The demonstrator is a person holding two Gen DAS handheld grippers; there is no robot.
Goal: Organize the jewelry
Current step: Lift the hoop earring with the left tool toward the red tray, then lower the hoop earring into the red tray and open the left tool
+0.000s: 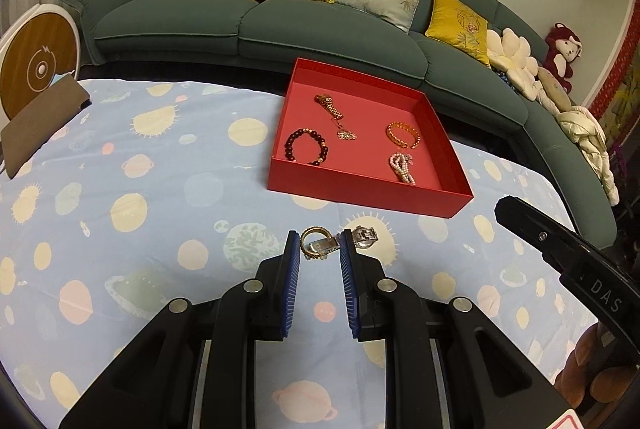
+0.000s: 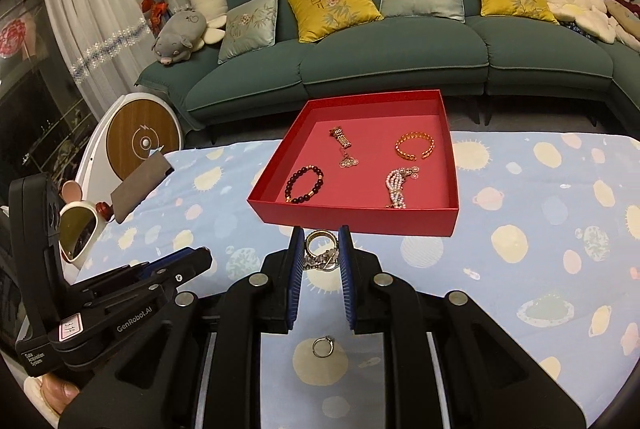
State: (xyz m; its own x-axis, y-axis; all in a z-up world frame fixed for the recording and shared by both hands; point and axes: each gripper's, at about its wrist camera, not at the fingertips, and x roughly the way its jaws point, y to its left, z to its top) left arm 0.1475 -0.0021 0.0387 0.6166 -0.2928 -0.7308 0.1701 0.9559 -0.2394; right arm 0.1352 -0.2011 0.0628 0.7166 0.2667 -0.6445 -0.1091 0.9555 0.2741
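With four bracelets already in the shallow red cardboard box [image 2: 450, 165] on the planet-print desk [image 2: 520, 213], we held the left tool [image 1: 320, 249] clenched on a gold ring [image 1: 316, 243] and the right tool [image 2: 320, 247] on a silver watch [image 2: 320, 257], judging delivery into the box next.

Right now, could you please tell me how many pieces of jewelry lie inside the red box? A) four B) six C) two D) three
A: the red box holds a dark bead bracelet, a gold watch-style band, an orange-gold cuff bracelet and a pearl strand bracelet.
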